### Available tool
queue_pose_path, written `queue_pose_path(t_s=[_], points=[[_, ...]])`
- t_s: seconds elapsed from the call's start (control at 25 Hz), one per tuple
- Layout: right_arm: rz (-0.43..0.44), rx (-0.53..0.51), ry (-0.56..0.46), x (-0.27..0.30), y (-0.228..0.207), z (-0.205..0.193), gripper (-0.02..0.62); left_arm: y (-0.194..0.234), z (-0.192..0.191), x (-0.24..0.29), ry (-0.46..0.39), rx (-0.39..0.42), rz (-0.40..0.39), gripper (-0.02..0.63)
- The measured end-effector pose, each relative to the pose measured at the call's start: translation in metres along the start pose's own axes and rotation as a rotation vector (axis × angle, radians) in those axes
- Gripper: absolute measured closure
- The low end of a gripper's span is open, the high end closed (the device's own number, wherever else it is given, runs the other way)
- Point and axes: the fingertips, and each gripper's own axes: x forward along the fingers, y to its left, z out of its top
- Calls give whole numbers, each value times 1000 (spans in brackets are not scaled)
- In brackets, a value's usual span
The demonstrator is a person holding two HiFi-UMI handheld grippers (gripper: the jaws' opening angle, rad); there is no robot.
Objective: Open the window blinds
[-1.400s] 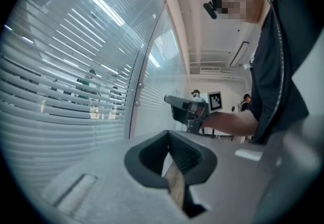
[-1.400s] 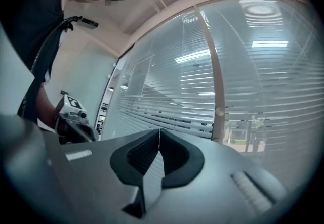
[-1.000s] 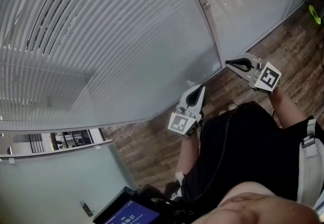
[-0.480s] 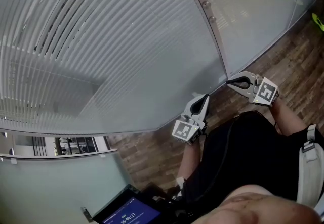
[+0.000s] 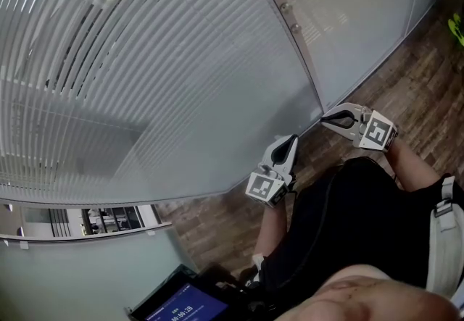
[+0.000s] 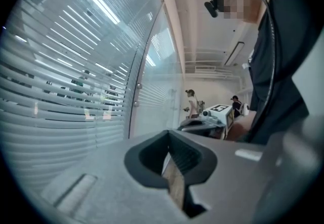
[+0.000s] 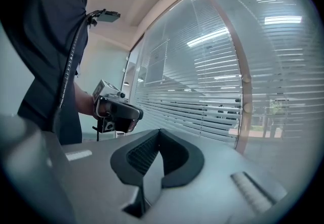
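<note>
While blinds (image 5: pixel 145 73) run out of view above, fingers of left gripper (image 5: pixel 293 139) and right gripper (image 5: pixel 325 120) closed, empty.

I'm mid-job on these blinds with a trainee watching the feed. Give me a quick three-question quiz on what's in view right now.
1. True or false: the right hand-held gripper is gripping a blind cord.
2. The floor is: A carpet; B wood planks; C white tiles.
3. Fill in: the jaws of the left hand-held gripper stand ___ (together or apart), with nothing between them.

Key: 1 false, its jaws are together on nothing; 2 B; 3 together.
</note>
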Motion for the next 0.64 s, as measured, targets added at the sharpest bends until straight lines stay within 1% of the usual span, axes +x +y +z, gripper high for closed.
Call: queue_pose_path(t_s=[0.2, 0.36, 0.48, 0.64], points=[[-28, 10, 29, -4, -1, -9, 591, -5, -2, 3, 21, 1, -20, 604], [-39, 17, 40, -2, -1, -14, 590, -2, -8, -1, -1, 22, -28, 604], [-42, 7, 36, 2, 0, -11, 590, -7, -4, -4, 40, -6, -34, 604], [-45, -17, 53, 14, 2, -11, 589, -2, 0, -16, 50, -24, -25, 604]])
